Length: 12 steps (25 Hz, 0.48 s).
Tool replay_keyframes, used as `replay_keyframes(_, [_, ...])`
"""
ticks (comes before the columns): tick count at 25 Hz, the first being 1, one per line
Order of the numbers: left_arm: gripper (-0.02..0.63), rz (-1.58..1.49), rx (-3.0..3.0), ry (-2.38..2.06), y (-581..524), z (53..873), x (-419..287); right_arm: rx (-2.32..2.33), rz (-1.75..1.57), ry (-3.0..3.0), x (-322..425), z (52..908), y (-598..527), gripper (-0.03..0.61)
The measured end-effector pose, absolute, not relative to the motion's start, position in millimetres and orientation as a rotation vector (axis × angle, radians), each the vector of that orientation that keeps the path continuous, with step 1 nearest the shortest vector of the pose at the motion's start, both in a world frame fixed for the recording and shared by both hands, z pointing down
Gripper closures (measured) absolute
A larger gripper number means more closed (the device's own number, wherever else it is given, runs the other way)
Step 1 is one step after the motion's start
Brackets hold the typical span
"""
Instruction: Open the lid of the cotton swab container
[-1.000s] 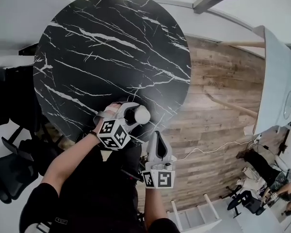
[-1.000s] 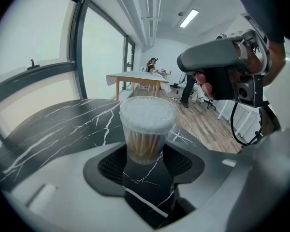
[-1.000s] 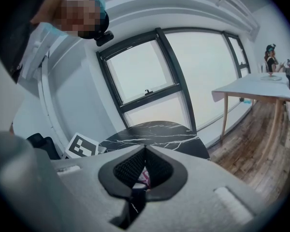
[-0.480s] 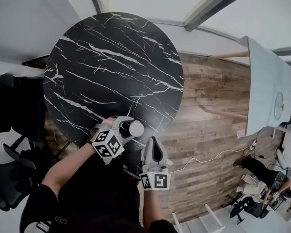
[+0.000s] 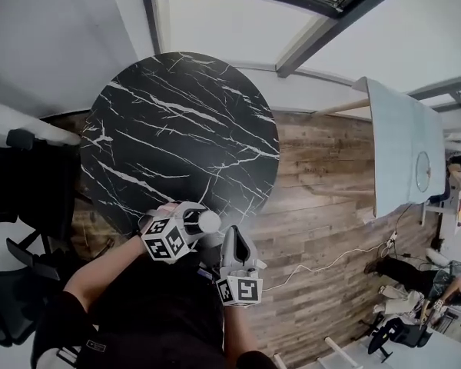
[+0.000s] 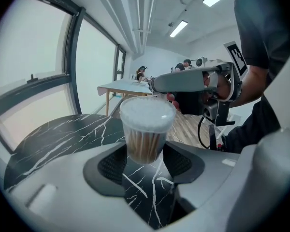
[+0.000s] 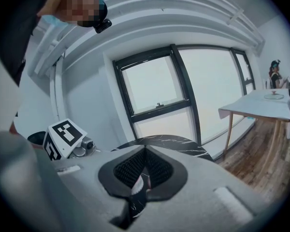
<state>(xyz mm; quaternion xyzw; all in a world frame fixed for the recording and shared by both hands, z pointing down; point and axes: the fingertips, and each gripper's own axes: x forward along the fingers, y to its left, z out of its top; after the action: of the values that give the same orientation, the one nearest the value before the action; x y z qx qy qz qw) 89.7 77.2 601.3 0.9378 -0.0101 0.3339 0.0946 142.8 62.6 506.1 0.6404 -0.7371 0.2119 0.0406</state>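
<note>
The cotton swab container (image 6: pixel 146 129) is a clear round tub of wooden-stemmed swabs under a frosted white lid (image 5: pixel 209 221). My left gripper (image 6: pixel 145 161) is shut on its lower body and holds it upright in the air at the near edge of the black marble table (image 5: pixel 177 129). In the head view, the left gripper (image 5: pixel 190 225) is just left of the lid. My right gripper (image 5: pixel 232 235) is shut with nothing between its jaws (image 7: pixel 144 170). In the left gripper view, the right gripper (image 6: pixel 157 83) points at the lid from the right, just above its rim.
Wooden plank floor (image 5: pixel 323 206) lies to the right of the round table. A white table (image 5: pixel 399 152) stands further right, with people at the room's edge. Black chairs (image 5: pixel 23 267) are at the left. Large windows (image 7: pixel 183 95) run behind the marble table.
The head view has tilted upward, so the table and both grippers sit lower in the picture. The two grippers keep the same stance relative to each other, and the container stays held.
</note>
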Motion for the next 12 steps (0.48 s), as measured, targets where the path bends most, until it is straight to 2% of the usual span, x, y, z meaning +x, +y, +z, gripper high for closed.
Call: replay_keyframes(12, [0.371,0.971,2.815,0.038,99,560,60,1.949,0.573,-2.285,118,474,82,0.578])
